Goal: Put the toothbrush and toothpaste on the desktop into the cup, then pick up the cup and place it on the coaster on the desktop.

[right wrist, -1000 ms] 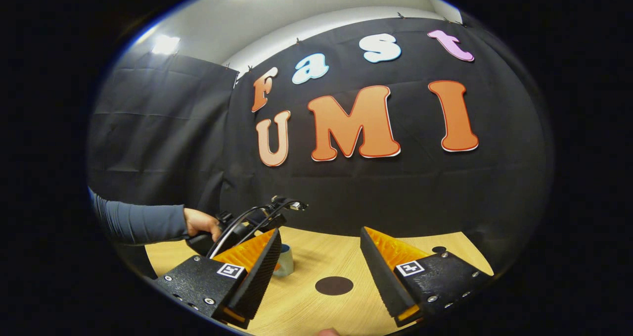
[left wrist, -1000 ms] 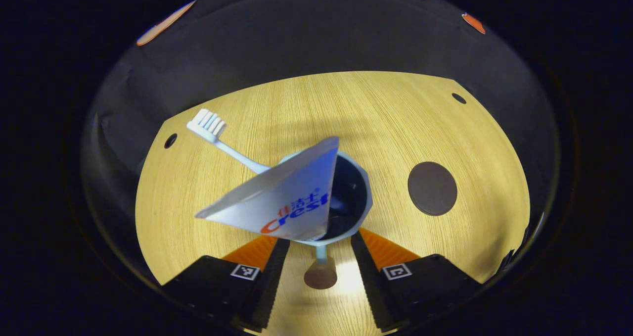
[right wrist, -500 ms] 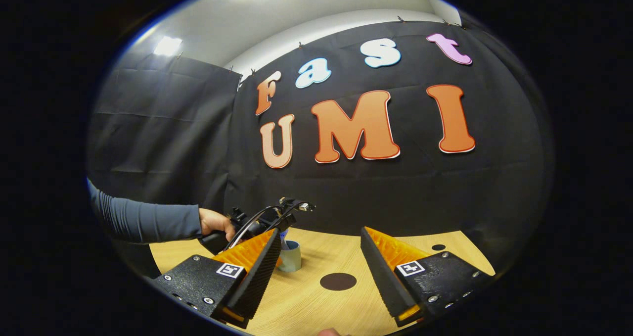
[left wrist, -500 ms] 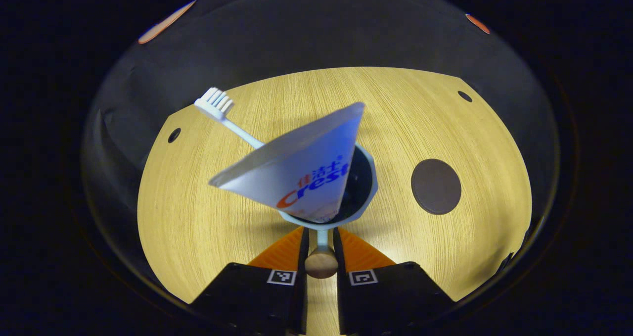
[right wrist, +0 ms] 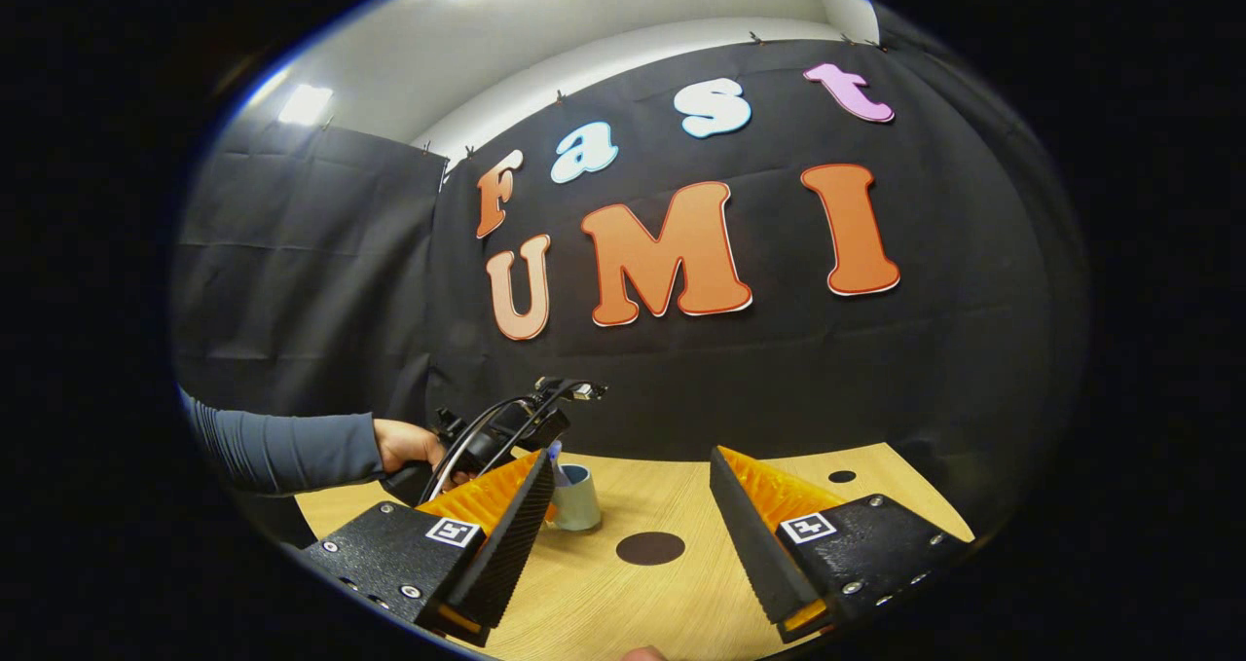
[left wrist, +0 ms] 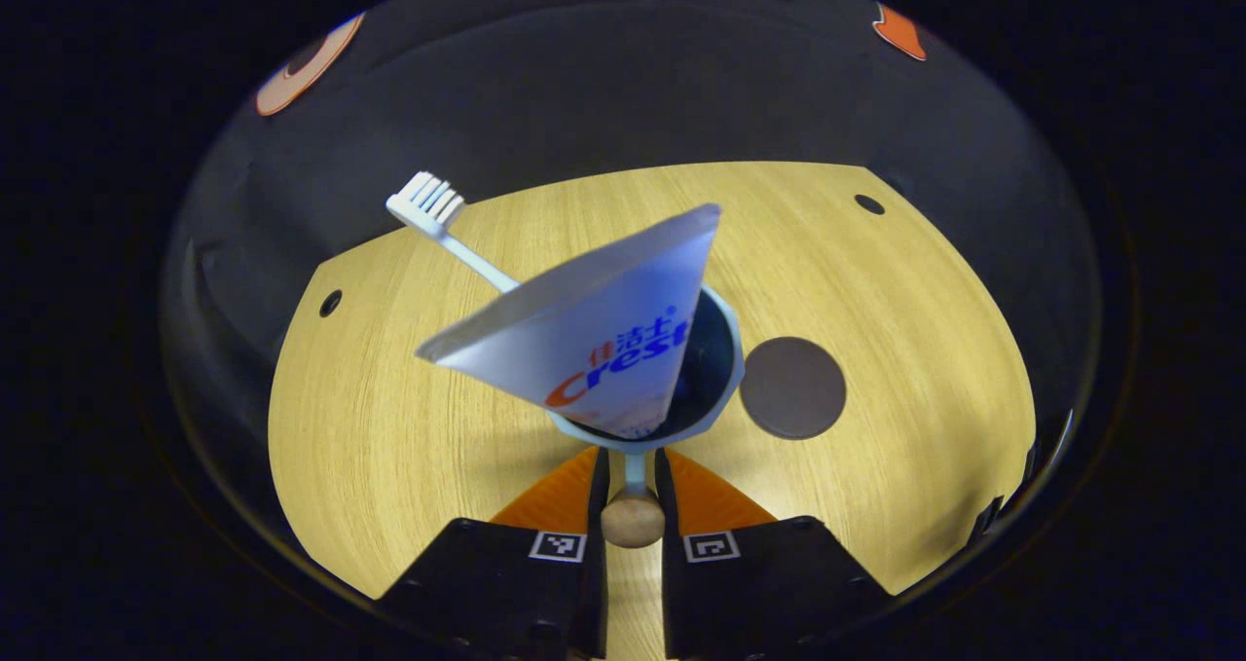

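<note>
Booth: black cloth wall behind, pale wood-grain table [left wrist: 389, 427] in front, with small dark holes near its far corners.

Cup [left wrist: 720, 369]: pale blue, dark inside, near the middle of the table. In the right gripper view the cup [right wrist: 576, 497] shows upright just past the right gripper's left finger; whether it rests on the table or is lifted cannot be told.

Cup handle [left wrist: 633, 520]: thin stem ending in a round wooden knob, pointing toward the left gripper.

Toothpaste [left wrist: 584, 349]: white tube with blue and red print, standing in the cup, its wide crimped end up and leaning left, covering most of the cup's mouth.

Toothbrush [left wrist: 443, 228]: white, in the cup behind the tube, bristled head jutting up and to the left.

Coaster [left wrist: 792, 388]: dark round disc, flat on the table just right of the cup, no cup on it; also seen as the coaster [right wrist: 650, 548] near the cup.

Left gripper [left wrist: 633, 486]: orange-and-black fingers drawn together, clamped on the cup handle from both sides. A hand [right wrist: 404, 444] with a grey-blue sleeve holds it.

Right gripper [right wrist: 623, 525]: fingers wide apart, holding nothing, well back from the cup.
</note>
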